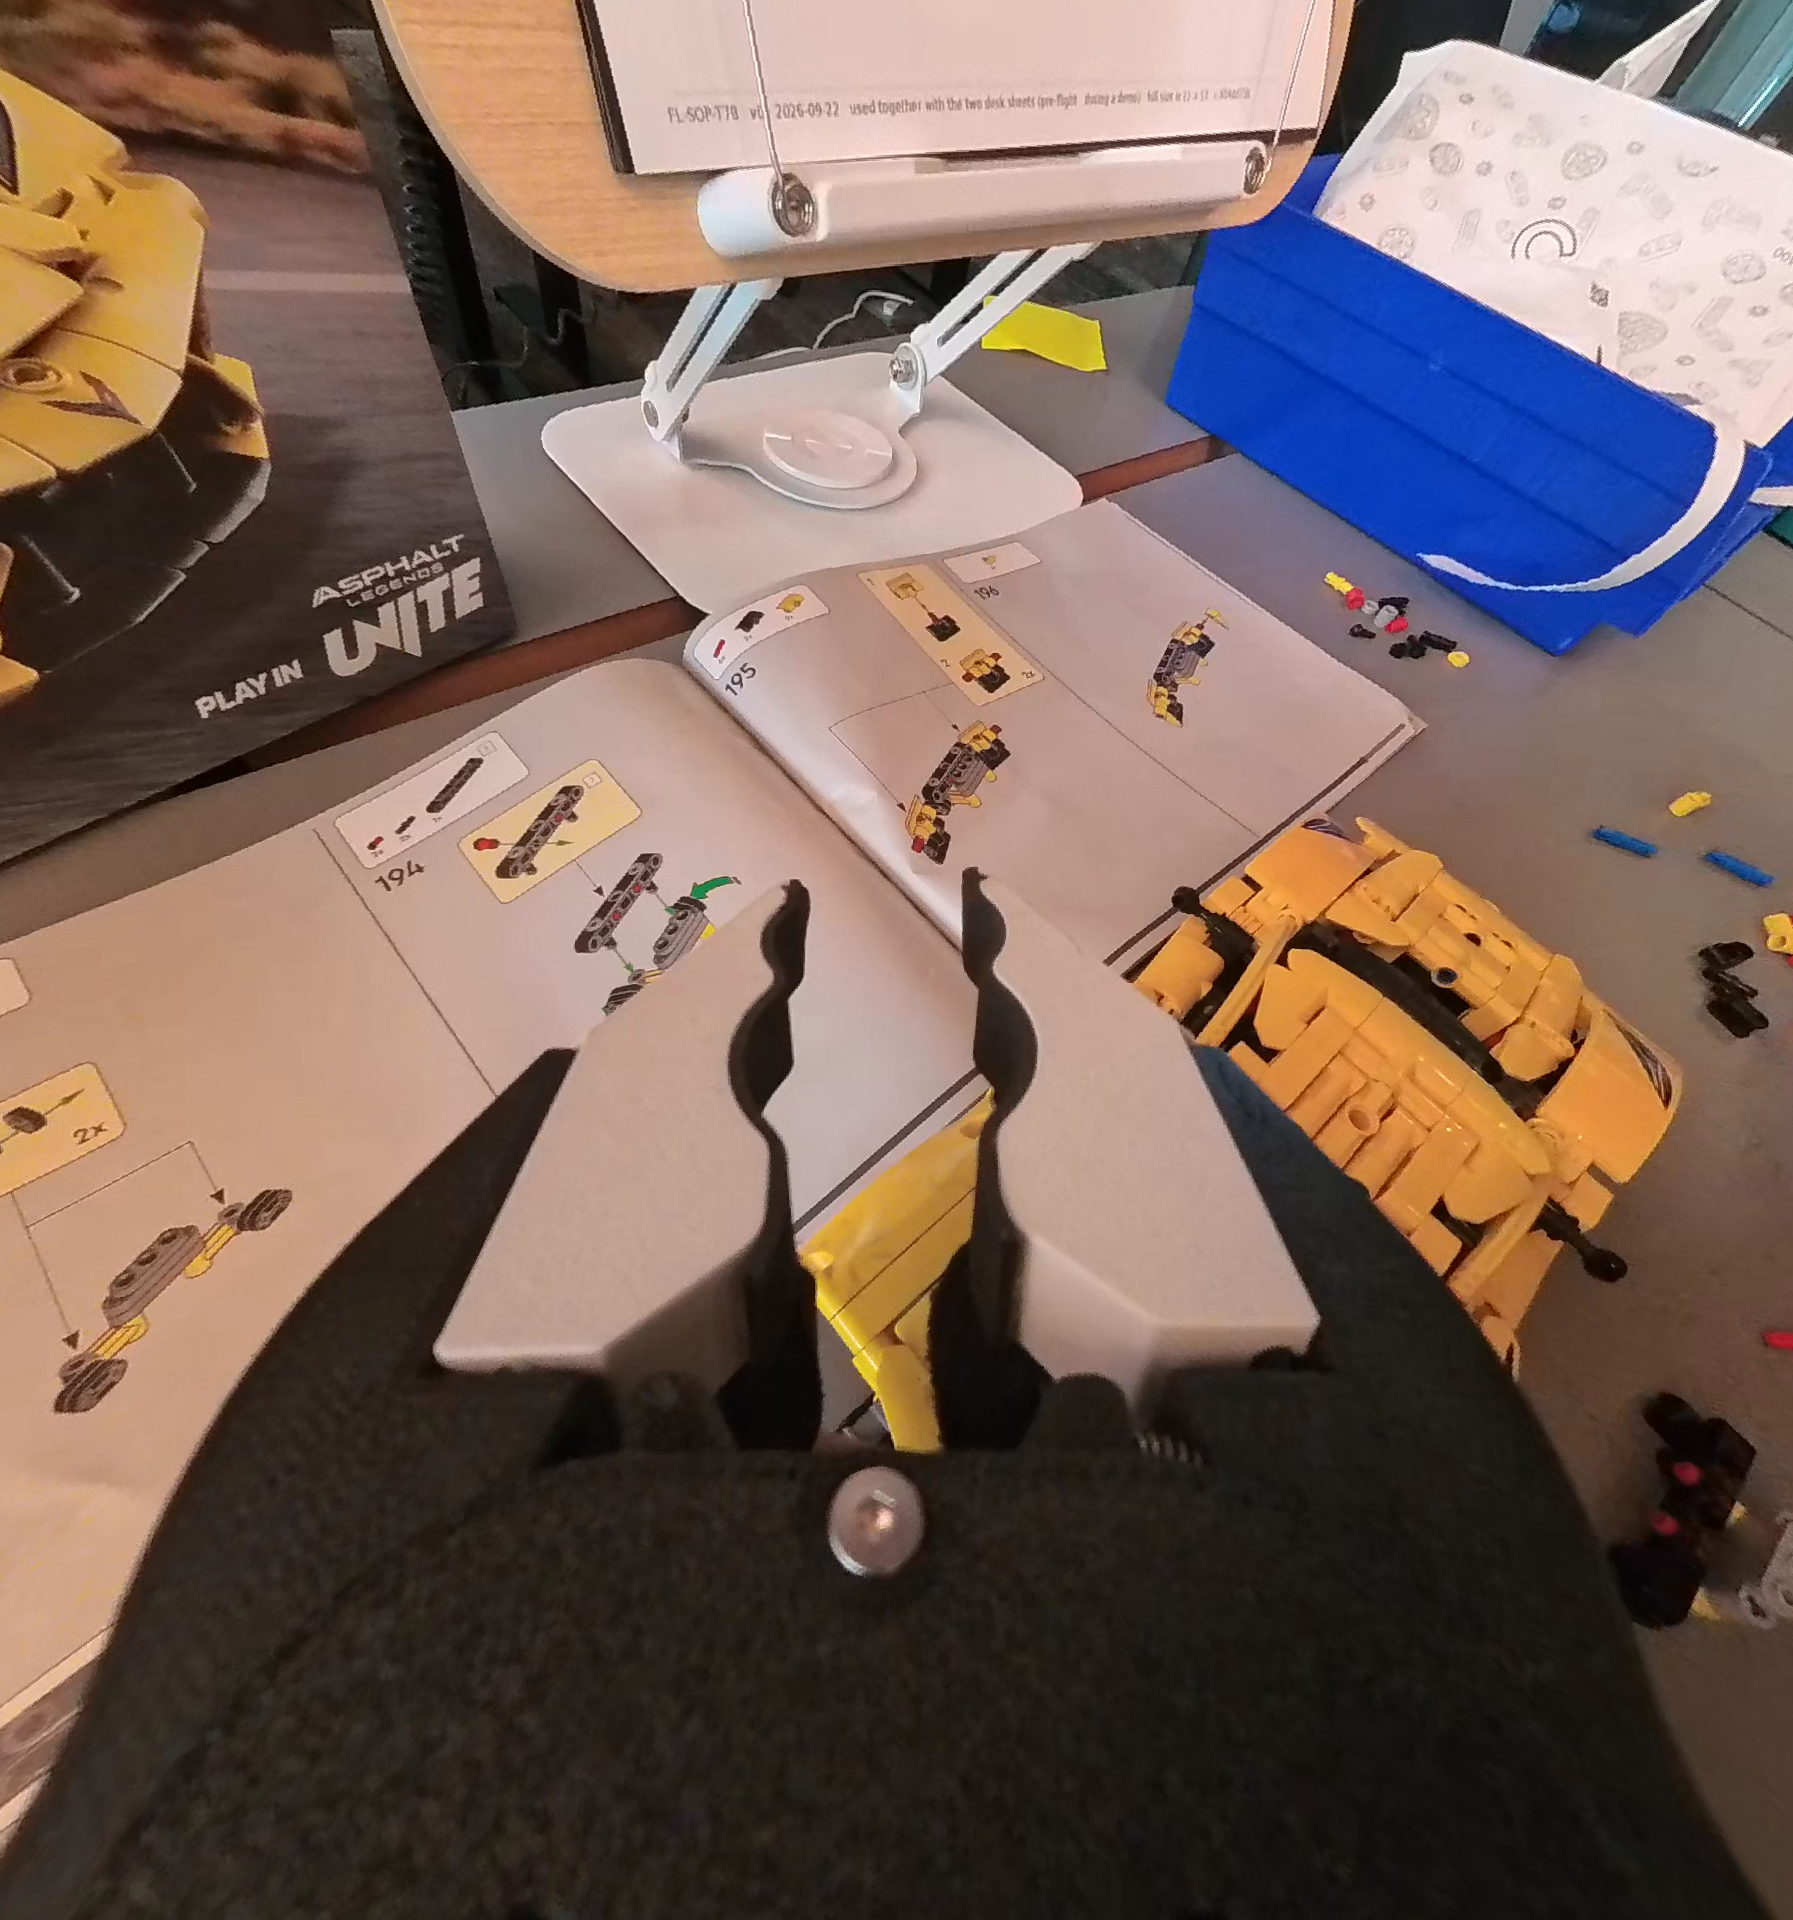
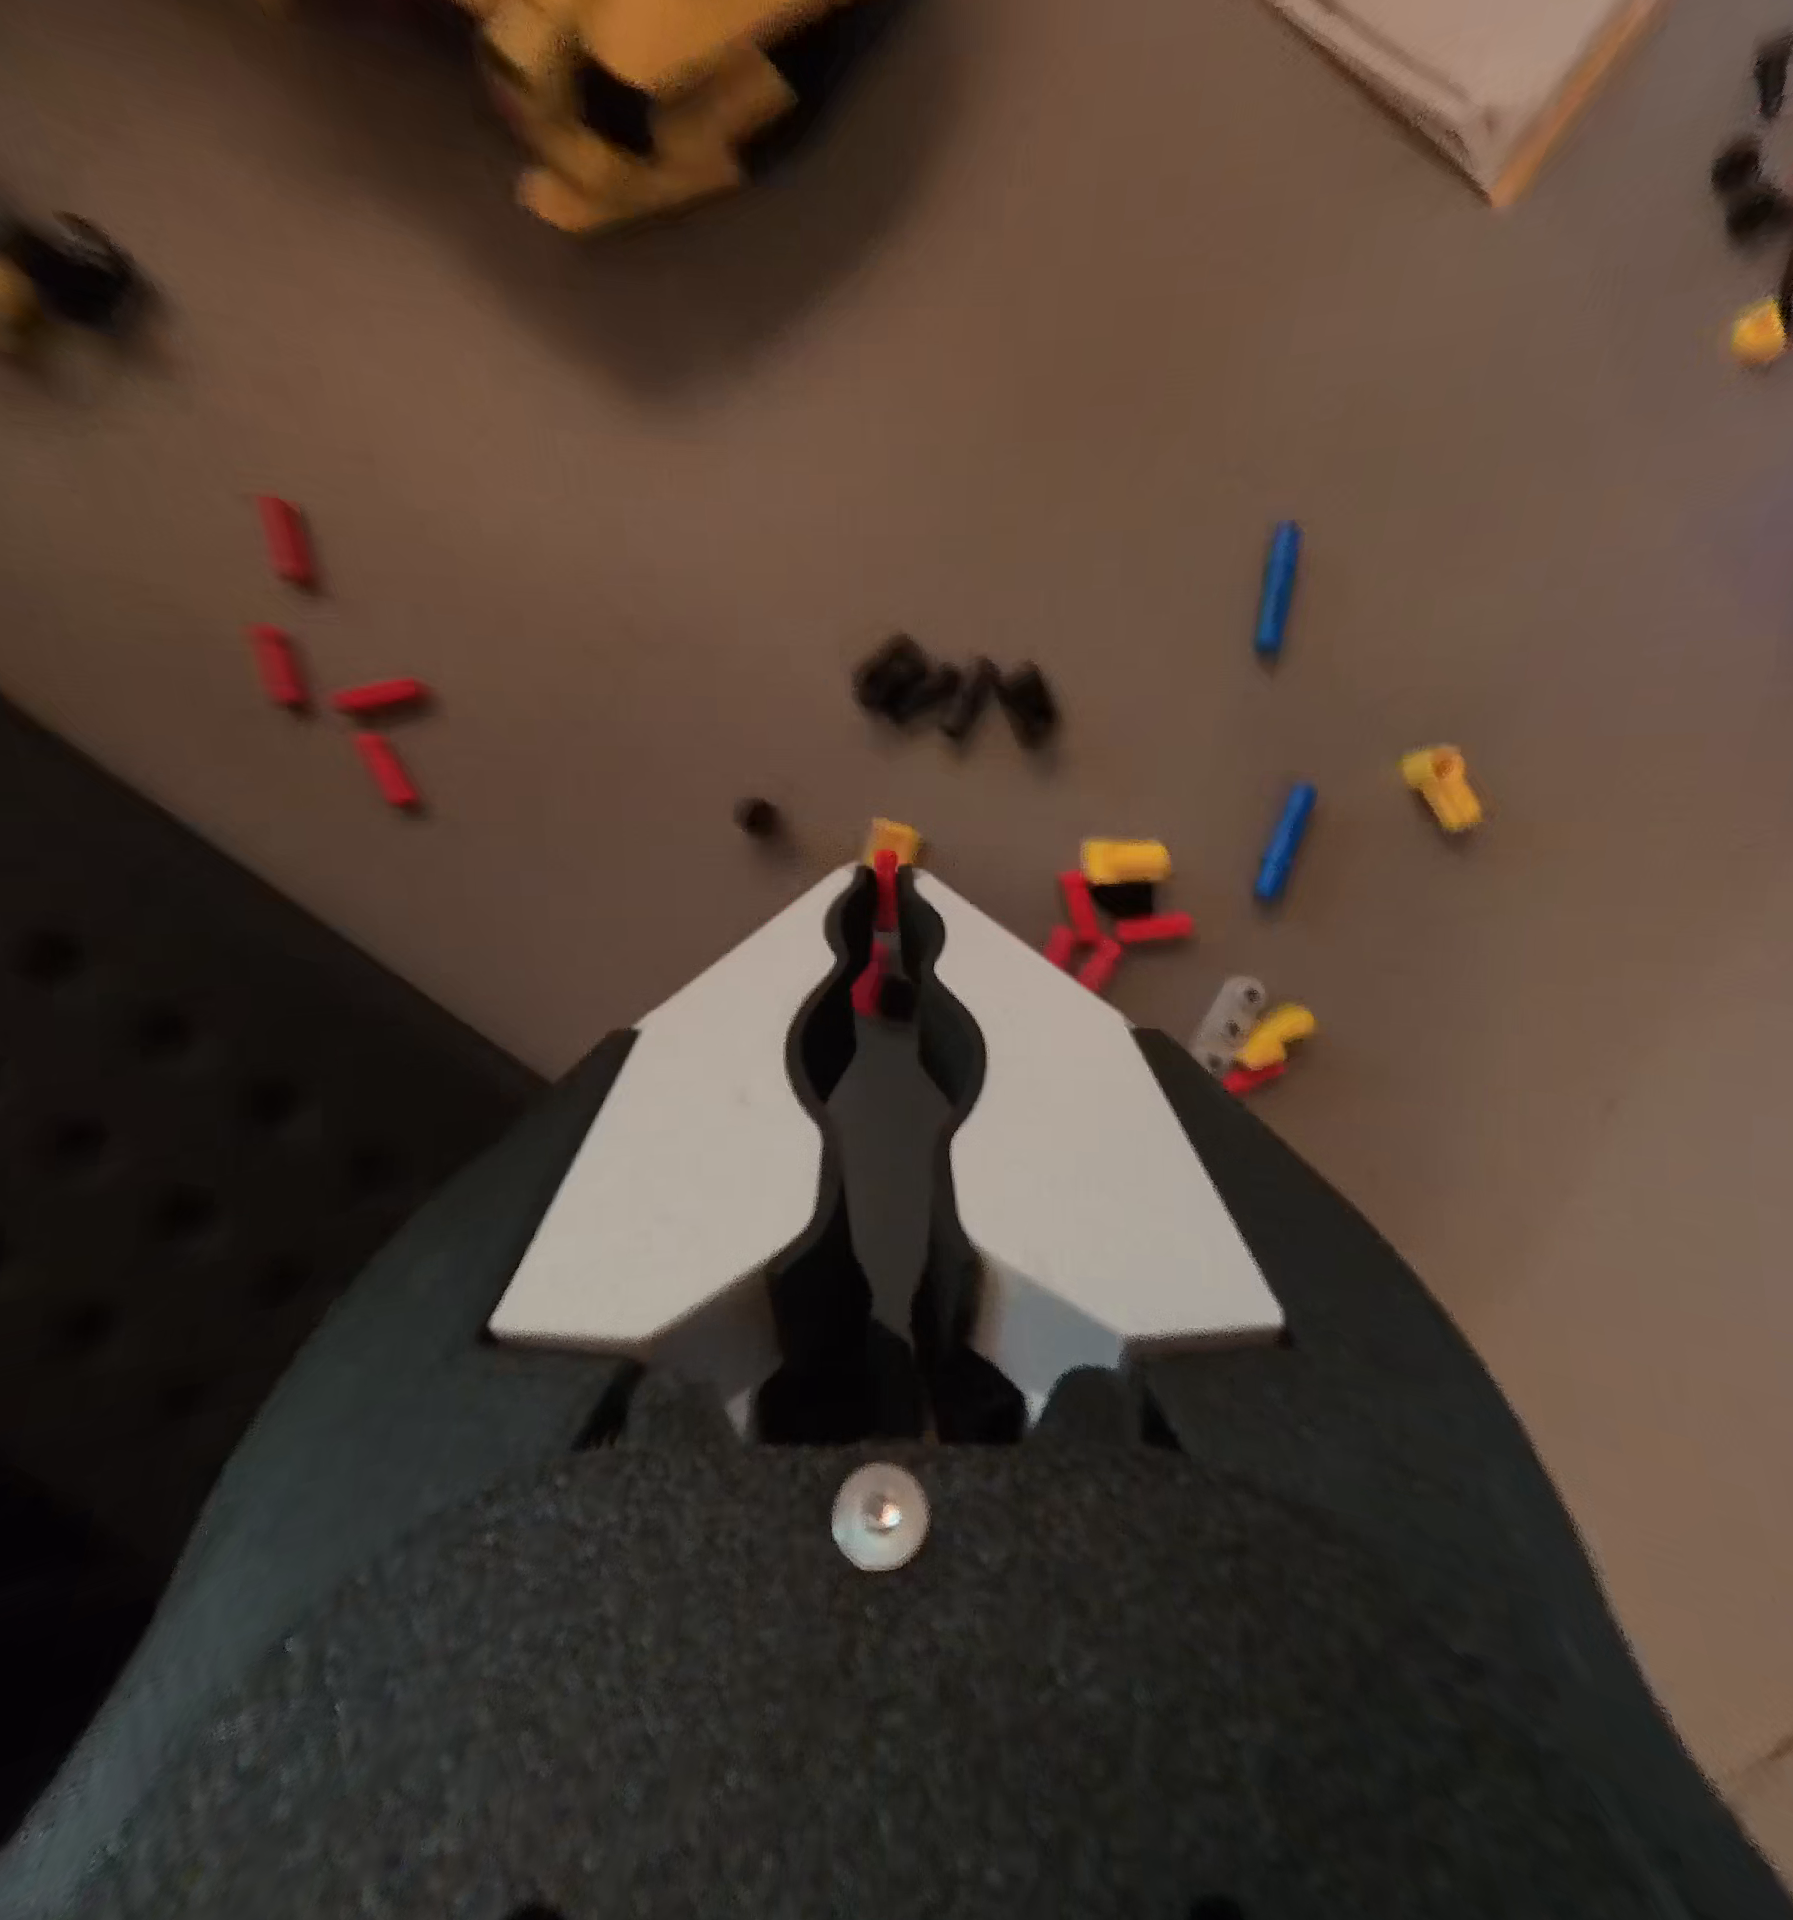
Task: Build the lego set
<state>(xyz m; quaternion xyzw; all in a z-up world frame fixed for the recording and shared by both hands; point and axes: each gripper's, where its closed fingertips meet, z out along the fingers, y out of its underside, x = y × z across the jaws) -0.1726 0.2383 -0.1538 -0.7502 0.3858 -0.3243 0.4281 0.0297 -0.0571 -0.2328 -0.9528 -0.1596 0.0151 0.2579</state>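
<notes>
My left tongs (image 1: 884,894) hang open with nothing between them, above the open instruction booklet (image 1: 663,831) on the grey surface (image 1: 1557,748); the part-built yellow car (image 1: 1391,1039) lies just right of the booklet, one corner of it resting on the page edge; a second yellow section (image 1: 892,1247) shows below the tongs. I see a blue bin (image 1: 1443,447) at the far right and a white stand (image 1: 819,457) behind the booklet; the set's box (image 1: 144,468) stands at the far left. My right tongs (image 2: 884,871) are closed on a small red pin (image 2: 884,883), tip poking out past the fingertips; view is blurred. Loose on the surface ahead: red pins (image 2: 378,696), black connectors (image 2: 954,691), two blue axles (image 2: 1278,587), yellow pieces (image 2: 1443,787); the yellow car is at the top edge.
</notes>
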